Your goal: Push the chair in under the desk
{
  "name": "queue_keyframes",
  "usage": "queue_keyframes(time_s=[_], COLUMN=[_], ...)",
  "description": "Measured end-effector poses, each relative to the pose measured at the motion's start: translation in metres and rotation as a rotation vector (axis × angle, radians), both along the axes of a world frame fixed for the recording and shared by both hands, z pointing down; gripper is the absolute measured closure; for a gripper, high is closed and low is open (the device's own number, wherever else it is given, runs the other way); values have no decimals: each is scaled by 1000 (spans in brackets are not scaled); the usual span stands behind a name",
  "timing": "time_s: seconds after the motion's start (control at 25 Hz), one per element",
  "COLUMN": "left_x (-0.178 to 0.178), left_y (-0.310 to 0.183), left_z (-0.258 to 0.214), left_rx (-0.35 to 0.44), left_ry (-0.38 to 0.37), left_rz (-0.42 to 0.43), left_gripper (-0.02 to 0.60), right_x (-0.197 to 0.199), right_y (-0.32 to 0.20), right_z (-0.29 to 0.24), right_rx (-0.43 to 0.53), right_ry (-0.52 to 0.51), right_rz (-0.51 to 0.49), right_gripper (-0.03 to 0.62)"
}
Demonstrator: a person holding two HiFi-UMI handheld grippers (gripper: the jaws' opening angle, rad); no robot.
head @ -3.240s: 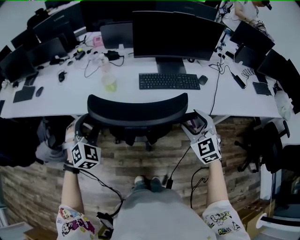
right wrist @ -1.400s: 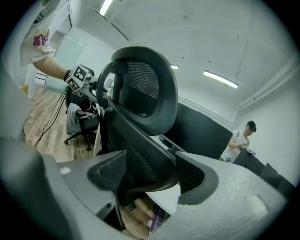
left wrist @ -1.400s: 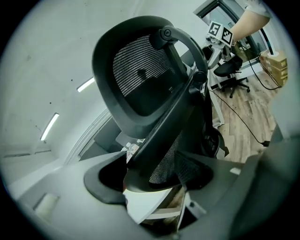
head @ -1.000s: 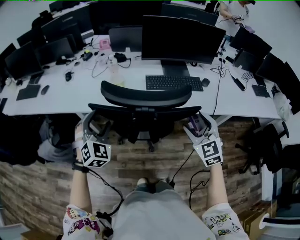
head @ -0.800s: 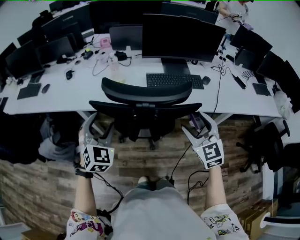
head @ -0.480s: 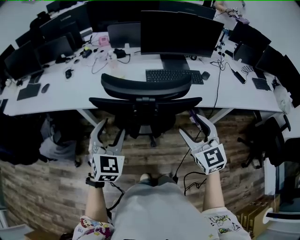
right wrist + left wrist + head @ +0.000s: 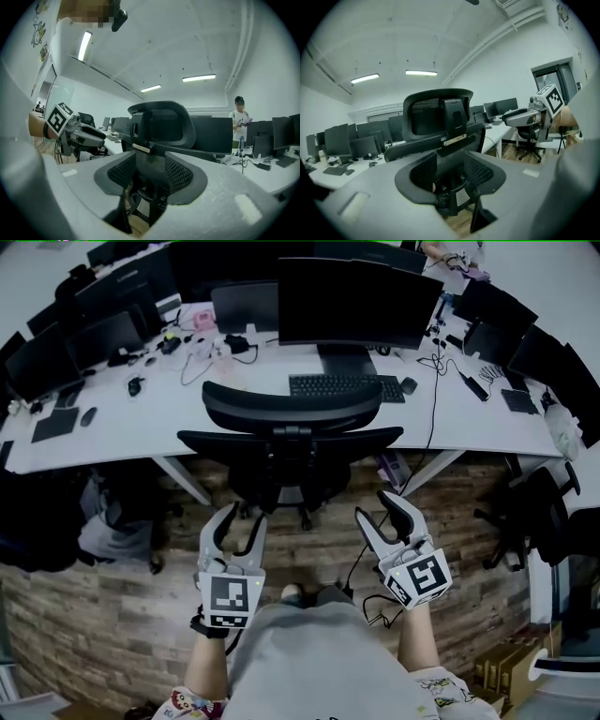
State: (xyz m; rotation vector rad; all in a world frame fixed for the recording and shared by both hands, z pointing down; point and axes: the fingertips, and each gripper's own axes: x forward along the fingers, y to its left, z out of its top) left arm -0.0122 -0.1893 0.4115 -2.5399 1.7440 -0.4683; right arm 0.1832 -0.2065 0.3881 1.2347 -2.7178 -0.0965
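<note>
The black office chair (image 7: 291,440) stands with its seat under the white desk (image 7: 122,427), headrest (image 7: 291,409) and backrest facing me. Both grippers hang over the wood floor, apart from the chair. My left gripper (image 7: 240,517) is open and its jaws are closing with nothing between them. My right gripper (image 7: 375,505) is the same: open, closing, empty. In the left gripper view the chair (image 7: 440,117) shows beyond my left gripper (image 7: 450,173), with the right gripper (image 7: 525,115) off to the side. The right gripper view frames the chair (image 7: 161,124) the same way.
A large monitor (image 7: 356,301) and keyboard (image 7: 337,385) sit on the desk behind the chair. Cables (image 7: 361,568) trail on the floor by my feet. Another chair (image 7: 539,521) stands at the right. A person (image 7: 239,117) stands far off.
Both grippers have come away from the chair's backrest and drawn back toward me. Their jaws have narrowed. The chair has stayed at the desk.
</note>
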Motion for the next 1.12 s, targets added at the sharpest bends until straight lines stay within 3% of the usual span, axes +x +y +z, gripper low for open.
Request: queue_keyframes(time_s=[0.4,0.68,1.12], left_x=[3,-2,3], left_y=[25,42,59], left_z=[21,40,52], left_rx=[-88,-141,-143], left_ry=[58,85,114], left_rz=[-11,-19,-15], left_gripper=[440,463,559], right_x=[-9,-18,-19], right_y=[30,50,70], right_z=[29,48,75], right_rx=[-93,-169,-223], right_ry=[-11,-72,-50], right_rz=[1,4,12], right_gripper=[481,542,592])
